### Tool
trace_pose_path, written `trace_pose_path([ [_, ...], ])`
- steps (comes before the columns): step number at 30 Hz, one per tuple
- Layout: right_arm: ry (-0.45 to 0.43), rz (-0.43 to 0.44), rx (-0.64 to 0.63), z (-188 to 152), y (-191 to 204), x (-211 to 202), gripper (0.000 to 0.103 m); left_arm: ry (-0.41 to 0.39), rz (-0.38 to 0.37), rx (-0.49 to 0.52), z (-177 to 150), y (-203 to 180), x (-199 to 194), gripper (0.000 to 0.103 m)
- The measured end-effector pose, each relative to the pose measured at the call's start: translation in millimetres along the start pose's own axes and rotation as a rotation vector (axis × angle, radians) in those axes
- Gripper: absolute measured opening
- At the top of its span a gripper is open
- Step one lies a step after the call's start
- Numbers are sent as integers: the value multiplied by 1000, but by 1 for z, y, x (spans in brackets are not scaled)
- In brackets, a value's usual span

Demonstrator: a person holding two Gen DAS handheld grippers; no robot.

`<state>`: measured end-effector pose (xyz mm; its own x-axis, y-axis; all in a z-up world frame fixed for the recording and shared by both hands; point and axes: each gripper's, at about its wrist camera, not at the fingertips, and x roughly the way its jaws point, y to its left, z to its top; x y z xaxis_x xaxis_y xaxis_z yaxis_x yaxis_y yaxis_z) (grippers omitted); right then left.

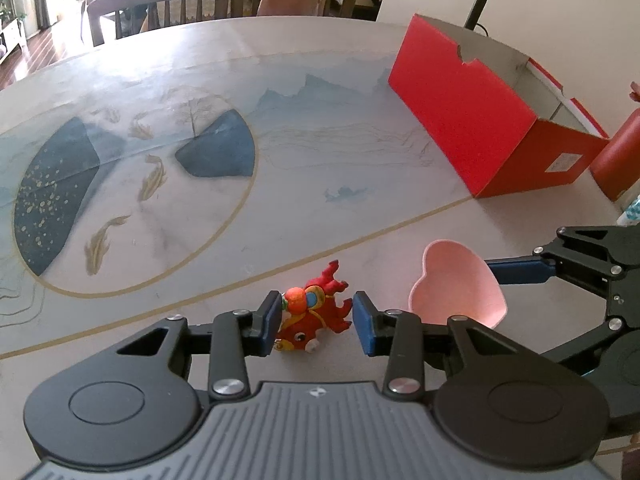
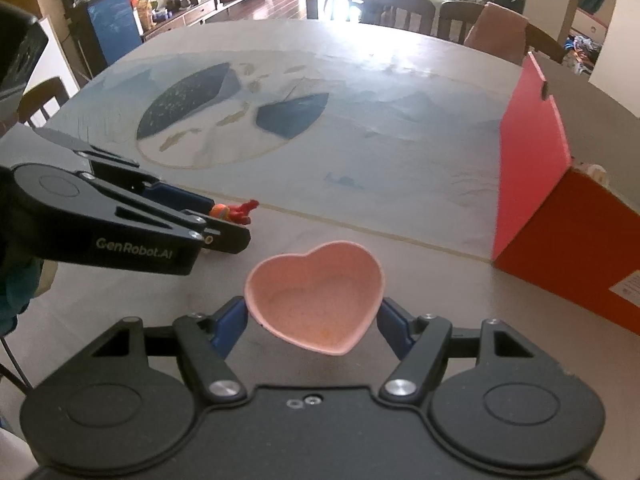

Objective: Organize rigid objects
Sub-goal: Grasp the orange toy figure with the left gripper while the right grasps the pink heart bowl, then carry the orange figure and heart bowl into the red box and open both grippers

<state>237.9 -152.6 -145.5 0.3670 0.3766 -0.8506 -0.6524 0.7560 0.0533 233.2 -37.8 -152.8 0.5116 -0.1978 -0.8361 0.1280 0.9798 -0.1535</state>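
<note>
toy left of bowl, box behind

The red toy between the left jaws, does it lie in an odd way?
Yes. The red toy lies tipped on its side on the table, legs pointing sideways, not standing. The pink heart bowl sits upright.

"GenRobot.AI" in pale letters on left claw arm, box label unreadable

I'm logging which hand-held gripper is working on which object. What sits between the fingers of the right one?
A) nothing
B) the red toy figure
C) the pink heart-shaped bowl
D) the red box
C: in the right wrist view the pink heart-shaped bowl sits between the right hand-held gripper's blue fingers; the red toy figure sits between the left hand-held gripper's.
</note>
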Motion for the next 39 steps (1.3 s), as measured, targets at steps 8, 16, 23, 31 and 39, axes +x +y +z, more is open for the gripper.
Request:
trace_pose_path([
  [8, -64, 0, 43, 3, -16, -32, 70, 1, -21, -11, 11, -10, -17, 38],
  [16, -150, -11, 54, 13, -36, -72, 70, -1, -45, -20, 30, -23, -32, 38],
  [23, -181, -13, 86, 24, -61, -97, 70, -19, -74, -16, 49, -42, -43, 38],
  [31, -223, -35, 100, 33, -95, -116, 70, -47, -99, -7, 76, -66, -49, 38],
  [39, -242, -81, 117, 40, -141, -120, 70, -59, -93, 23, 107, -95, -40, 38],
])
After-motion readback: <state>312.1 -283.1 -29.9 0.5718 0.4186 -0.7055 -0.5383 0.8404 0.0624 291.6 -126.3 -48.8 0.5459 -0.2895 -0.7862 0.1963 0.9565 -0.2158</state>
